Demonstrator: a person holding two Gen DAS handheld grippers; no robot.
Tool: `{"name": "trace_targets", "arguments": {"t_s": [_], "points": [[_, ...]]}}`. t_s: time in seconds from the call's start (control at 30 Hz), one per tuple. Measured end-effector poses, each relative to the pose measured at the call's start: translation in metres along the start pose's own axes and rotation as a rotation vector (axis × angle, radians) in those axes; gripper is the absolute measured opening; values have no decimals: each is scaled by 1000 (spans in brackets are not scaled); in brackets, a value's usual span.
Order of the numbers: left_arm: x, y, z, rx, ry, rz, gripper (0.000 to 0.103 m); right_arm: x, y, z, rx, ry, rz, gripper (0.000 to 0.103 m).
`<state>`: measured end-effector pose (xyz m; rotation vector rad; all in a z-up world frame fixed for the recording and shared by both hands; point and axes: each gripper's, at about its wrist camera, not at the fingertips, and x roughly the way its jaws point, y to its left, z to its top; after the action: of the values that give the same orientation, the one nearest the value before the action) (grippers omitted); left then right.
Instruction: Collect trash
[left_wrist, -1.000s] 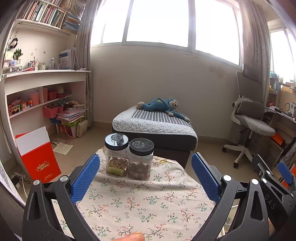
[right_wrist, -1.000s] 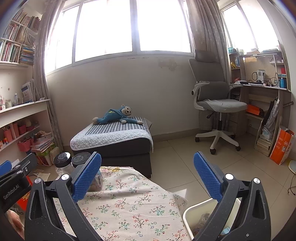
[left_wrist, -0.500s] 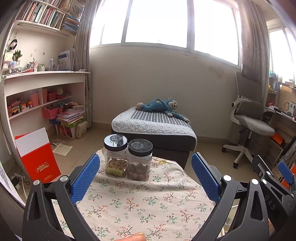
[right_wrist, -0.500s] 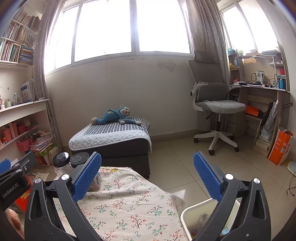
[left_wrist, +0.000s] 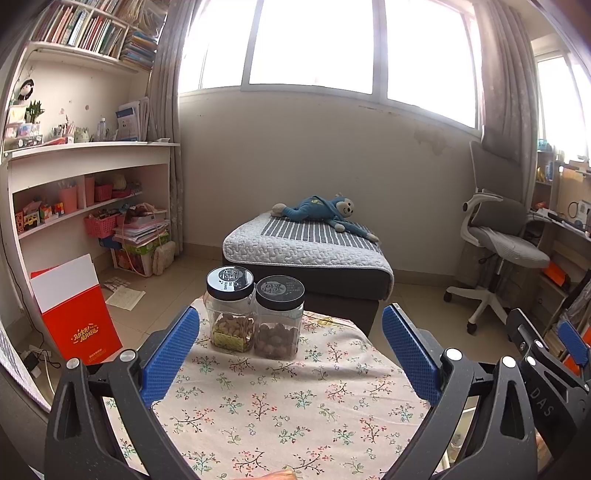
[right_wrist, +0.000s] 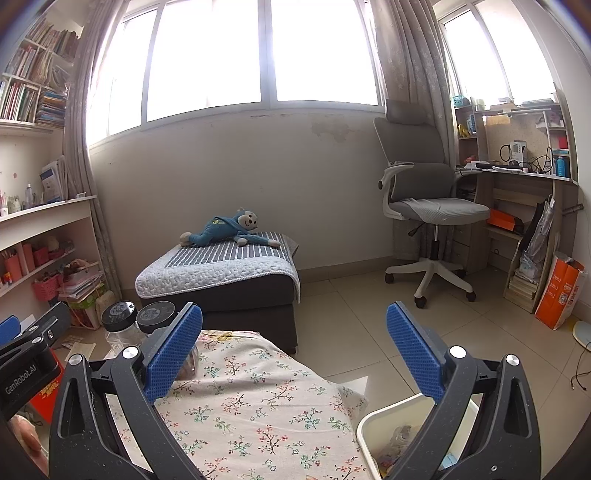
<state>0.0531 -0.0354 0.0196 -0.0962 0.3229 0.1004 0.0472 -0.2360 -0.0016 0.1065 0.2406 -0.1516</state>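
Both grippers empty, jaws wide apart — left gripper (left_wrist: 290, 354), right gripper (right_wrist: 294, 354) low in frame. No loose trash shows on the floral surface (left_wrist: 280, 402); bin (right_wrist: 373, 417) at lower right already holds scraps. Best to scan the cloth before reaching — the two jars (left_wrist: 255, 314) at frame centre look like keepers. Beyond: bed (left_wrist: 306, 251) with plush monkey (left_wrist: 321, 212), office chair (right_wrist: 428, 206).

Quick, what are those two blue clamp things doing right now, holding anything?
Left hand-held gripper: open, holding nothing.
Right hand-held gripper: open, holding nothing.
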Motion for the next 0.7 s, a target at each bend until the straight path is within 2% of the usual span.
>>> {"name": "trace_targets", "arguments": {"t_s": [0.37,0.7], "points": [[3,-3,-3,23,-4,-6,96,0,-3,-2,1,5,-2,96],[3,-6,-6,40,-12,-30,91,0,-4,-2,1,8,-2,96]]}}
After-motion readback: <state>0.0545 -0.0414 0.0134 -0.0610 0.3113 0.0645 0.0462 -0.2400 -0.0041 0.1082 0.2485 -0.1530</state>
